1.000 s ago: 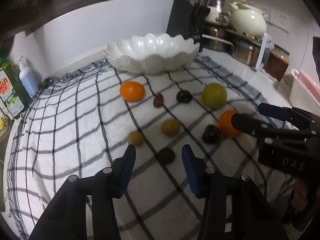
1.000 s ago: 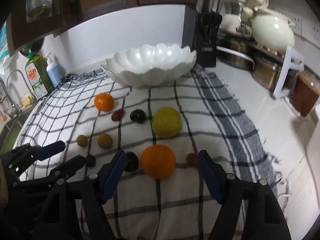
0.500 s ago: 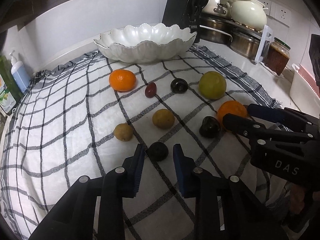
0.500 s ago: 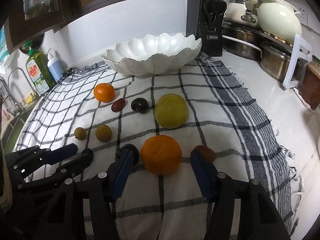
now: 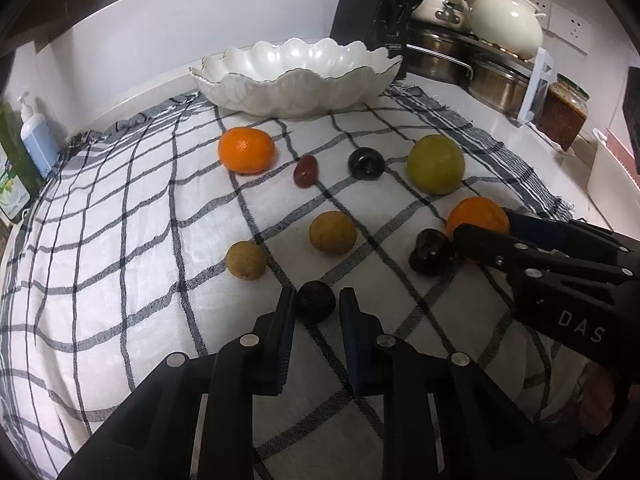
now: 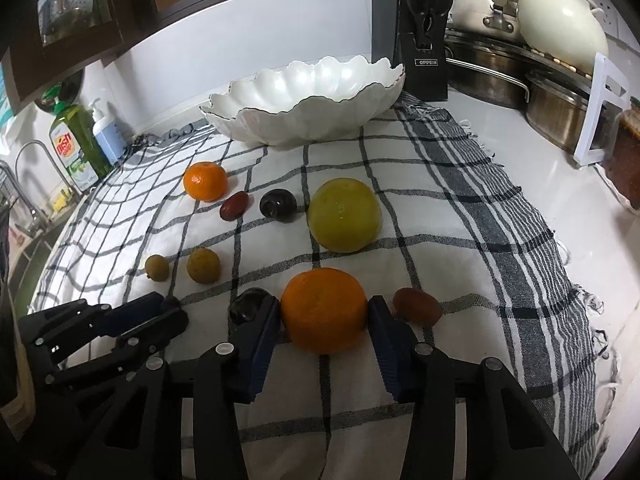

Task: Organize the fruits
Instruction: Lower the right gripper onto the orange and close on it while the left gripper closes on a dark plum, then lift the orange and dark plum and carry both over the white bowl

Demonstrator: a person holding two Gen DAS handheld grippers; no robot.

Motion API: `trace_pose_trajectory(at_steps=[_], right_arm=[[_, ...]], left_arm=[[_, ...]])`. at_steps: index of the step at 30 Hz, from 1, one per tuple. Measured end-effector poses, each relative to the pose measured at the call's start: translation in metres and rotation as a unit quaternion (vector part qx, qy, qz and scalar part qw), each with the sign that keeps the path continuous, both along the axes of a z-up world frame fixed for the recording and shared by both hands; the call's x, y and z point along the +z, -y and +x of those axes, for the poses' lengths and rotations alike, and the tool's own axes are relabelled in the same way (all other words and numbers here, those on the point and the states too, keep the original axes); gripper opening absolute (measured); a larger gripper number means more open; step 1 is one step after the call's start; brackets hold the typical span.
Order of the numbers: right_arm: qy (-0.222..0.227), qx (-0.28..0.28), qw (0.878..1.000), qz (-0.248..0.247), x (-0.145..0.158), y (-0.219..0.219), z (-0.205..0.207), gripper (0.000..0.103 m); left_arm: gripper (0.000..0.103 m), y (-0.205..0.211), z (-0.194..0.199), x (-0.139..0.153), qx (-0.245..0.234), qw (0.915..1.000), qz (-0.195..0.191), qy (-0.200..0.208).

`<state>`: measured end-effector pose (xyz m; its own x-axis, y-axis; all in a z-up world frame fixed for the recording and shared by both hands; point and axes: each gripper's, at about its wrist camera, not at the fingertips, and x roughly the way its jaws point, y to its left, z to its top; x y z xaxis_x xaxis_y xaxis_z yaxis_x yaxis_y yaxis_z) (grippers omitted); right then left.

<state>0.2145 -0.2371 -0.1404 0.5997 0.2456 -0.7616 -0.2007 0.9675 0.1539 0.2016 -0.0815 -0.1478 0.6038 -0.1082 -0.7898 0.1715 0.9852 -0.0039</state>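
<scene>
A: What lies nearest the cameras?

B: A soft woven checked cloth (image 5: 120,248), white with dark lines and a fringed edge, covers the counter. On it, the left gripper (image 5: 316,300) has its blue-padded jaws narrowing around a small, rough, black round fruit (image 5: 315,301); the left pad touches it, and a thin gap shows on the right side.

A: And the other claw?

B: The right gripper (image 6: 324,312) is closing on a dimpled orange (image 6: 324,310), both pads touching its sides. A glossy dark plum (image 6: 248,304) sits just beside the left finger, and a reddish-brown oval fruit (image 6: 417,305) just beside the right one.

A: Farther out?

B: Two matte tan round fruits (image 6: 203,265), then a smooth yellow-green citrus (image 6: 344,215), a dark stemmed fruit (image 6: 278,205), a small red oval one (image 6: 234,205) and a mandarin (image 6: 205,181), all apart on the cloth.

A: Any containers?

B: A glossy white scalloped bowl (image 6: 320,116) stands at the cloth's far edge; no fruit shows inside it. Behind it stand a black knife block (image 6: 424,40), steel pots (image 6: 560,108) and a cream ceramic pot (image 6: 560,28).
</scene>
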Motion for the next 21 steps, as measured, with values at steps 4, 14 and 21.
trace_pose_trajectory(at_steps=[4,14,21], right_arm=[[0.004,0.000,1.000,-0.006,0.000,-0.001,-0.002,0.045],[0.035,-0.018,0.999,-0.016,0.021,-0.005,-0.015,0.044],[0.062,-0.025,0.998,-0.006,0.043,-0.008,-0.017,0.044]], left_arm=[[0.019,-0.001,0.000,0.000,-0.004,1.0000,-0.004,0.008],[0.019,-0.007,-0.005,0.026,-0.020,0.9985,-0.026,0.045],[0.019,-0.009,-0.002,0.058,-0.035,0.9952,-0.028,0.087]])
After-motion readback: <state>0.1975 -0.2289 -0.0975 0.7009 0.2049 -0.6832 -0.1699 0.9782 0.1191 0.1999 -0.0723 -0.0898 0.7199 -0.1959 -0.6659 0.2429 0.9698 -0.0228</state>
